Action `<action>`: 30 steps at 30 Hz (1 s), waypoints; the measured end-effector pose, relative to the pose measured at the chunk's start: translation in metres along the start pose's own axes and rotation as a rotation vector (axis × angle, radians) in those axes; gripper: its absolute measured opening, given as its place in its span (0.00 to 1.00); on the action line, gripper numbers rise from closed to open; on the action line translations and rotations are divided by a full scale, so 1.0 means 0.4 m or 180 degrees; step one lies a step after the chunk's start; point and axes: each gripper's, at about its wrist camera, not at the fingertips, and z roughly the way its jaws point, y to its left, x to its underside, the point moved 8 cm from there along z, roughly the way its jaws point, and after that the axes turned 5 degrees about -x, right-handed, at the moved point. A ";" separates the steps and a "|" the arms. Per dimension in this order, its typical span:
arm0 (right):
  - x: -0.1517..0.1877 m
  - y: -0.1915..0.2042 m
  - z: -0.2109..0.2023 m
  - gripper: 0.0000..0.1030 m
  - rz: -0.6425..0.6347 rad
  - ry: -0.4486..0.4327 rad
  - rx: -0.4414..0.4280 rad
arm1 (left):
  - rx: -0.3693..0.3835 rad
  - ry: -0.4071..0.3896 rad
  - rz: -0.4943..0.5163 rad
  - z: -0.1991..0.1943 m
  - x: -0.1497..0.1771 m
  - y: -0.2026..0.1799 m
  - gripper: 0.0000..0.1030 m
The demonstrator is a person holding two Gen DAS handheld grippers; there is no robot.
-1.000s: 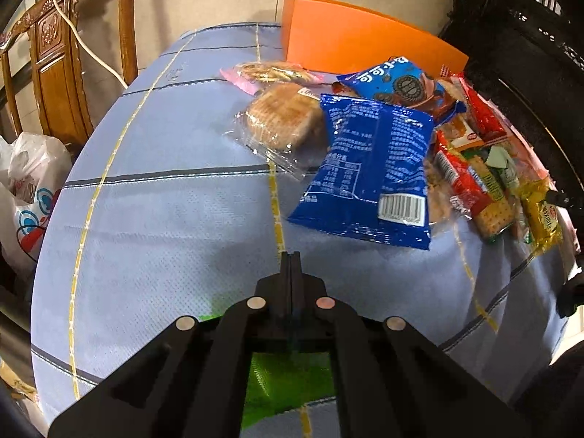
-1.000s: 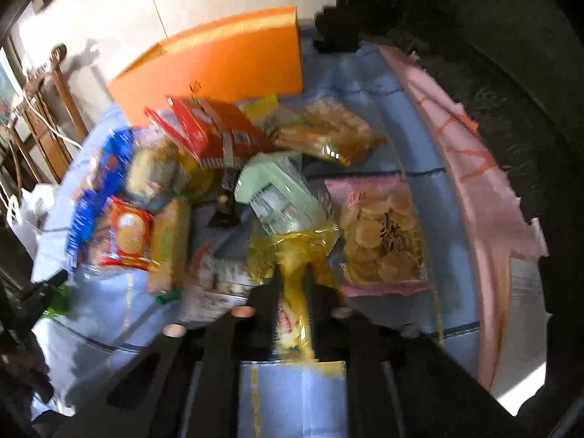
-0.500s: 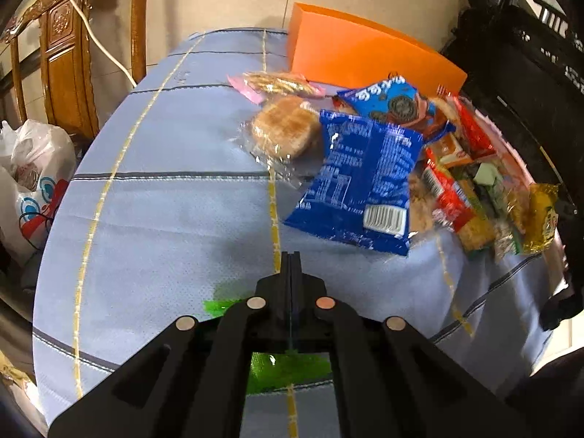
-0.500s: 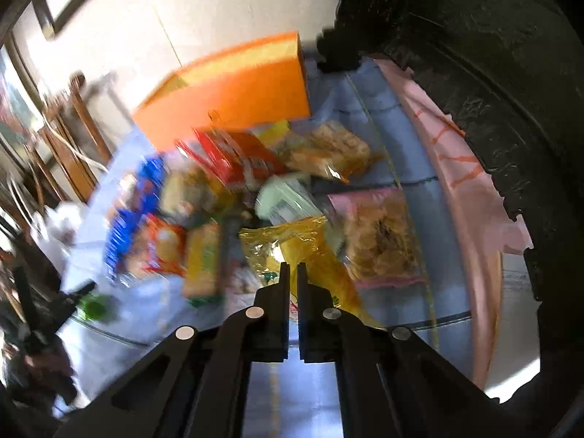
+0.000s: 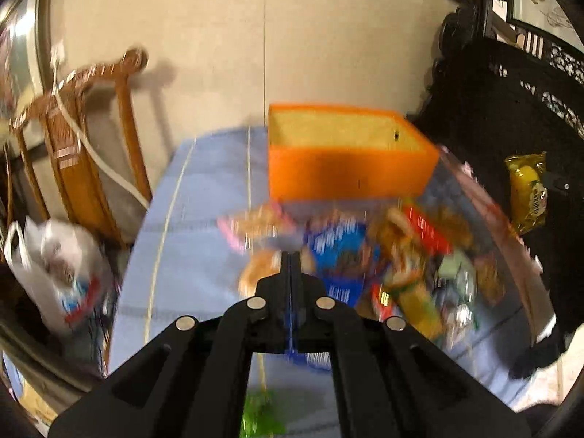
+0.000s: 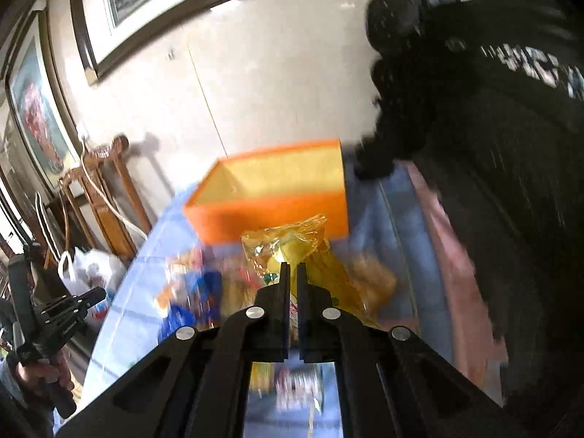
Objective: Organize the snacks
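Both grippers now sit much higher above the table than a second ago: the wall, the framed pictures and the open top of the orange box [image 5: 350,168] have come into both views, where earlier only the box's side showed behind the snacks.

The right gripper [image 6: 291,273] is clenched on a yellow snack packet [image 6: 292,241]. A second ago that packet lay on the blue tablecloth [image 5: 197,226] at the near edge of the pile; now it hangs clear of the table, its crinkled top sticking up past the fingertips in front of the box's near wall. In the left wrist view the same packet shows off to the right, against the dark carved furniture [image 5: 511,116].

The left gripper [image 5: 291,259] is closed, its fingers pressed together. A thin strip of blue shows in the seam between them, but the blur leaves it unclear whether that is anything gripped.

The remaining snacks [image 5: 365,244] still lie heaped on the tablecloth just in front of the box, smeared by motion. The wooden chair [image 5: 91,153] and the white plastic bag [image 5: 54,266] stay at the left.
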 end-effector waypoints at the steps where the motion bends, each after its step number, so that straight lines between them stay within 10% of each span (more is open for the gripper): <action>1: -0.028 -0.002 0.016 0.02 0.0024 -0.0025 -0.0033 | 0.0000 -0.0044 -0.0011 0.004 -0.039 -0.008 0.00; 10: -0.249 -0.002 0.158 0.00 0.0183 -0.0182 -0.0187 | -0.0044 -0.0299 0.0102 0.078 -0.312 -0.039 0.00; 19: -0.084 -0.031 0.157 0.07 -0.0505 0.0209 0.0229 | -0.0122 0.0134 0.0054 0.016 -0.070 0.040 0.01; 20: -0.062 -0.057 0.185 0.45 -0.0499 0.0292 0.0254 | -0.0158 0.0180 0.0011 0.008 -0.046 0.053 0.09; 22: -0.025 -0.122 0.250 0.94 -0.0484 0.0356 0.0253 | -0.0208 0.0212 -0.0153 -0.014 0.006 0.075 0.92; 30: -0.005 -0.218 0.518 0.94 -0.0751 0.1039 -0.0159 | -0.0396 0.0474 -0.0045 -0.023 0.269 0.090 0.93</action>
